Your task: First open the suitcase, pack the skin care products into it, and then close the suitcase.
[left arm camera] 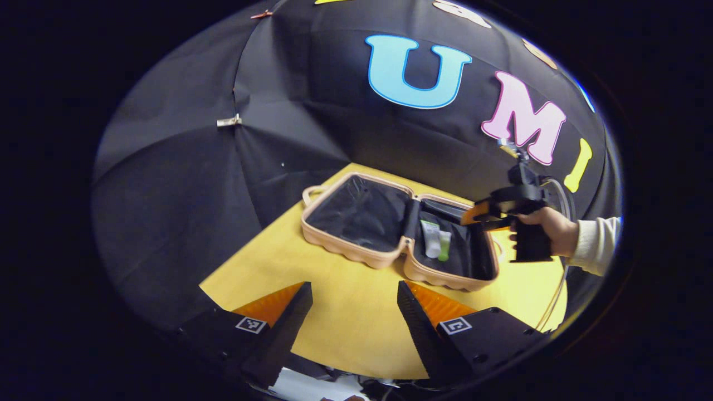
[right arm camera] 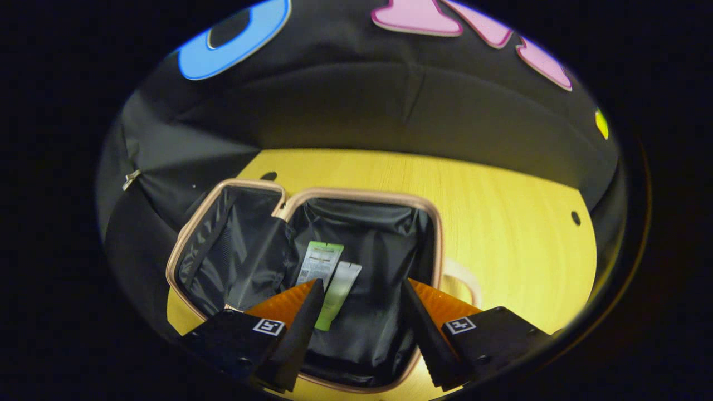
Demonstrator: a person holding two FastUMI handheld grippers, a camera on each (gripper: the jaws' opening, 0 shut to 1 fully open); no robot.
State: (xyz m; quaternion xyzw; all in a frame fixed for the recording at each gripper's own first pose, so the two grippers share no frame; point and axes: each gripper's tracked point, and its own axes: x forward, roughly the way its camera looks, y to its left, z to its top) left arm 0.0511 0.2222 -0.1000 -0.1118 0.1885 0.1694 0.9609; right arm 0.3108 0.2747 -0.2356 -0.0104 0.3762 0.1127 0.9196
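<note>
A pink suitcase lies open flat on the yellow table, both halves lined in black. Two skin care tubes, one white and one green, lie side by side in its right half. In the right gripper view the same tubes rest on the lining of the suitcase. My right gripper hovers open just above that half, nothing between its fingers; it appears too in the left gripper view, held by a hand. My left gripper stands open over bare table, short of the suitcase.
The black cloth wall closes in behind and to the left of the table. A cable hangs from the right gripper past the table's right edge. Bare tabletop stretches beyond the suitcase, with a small hole.
</note>
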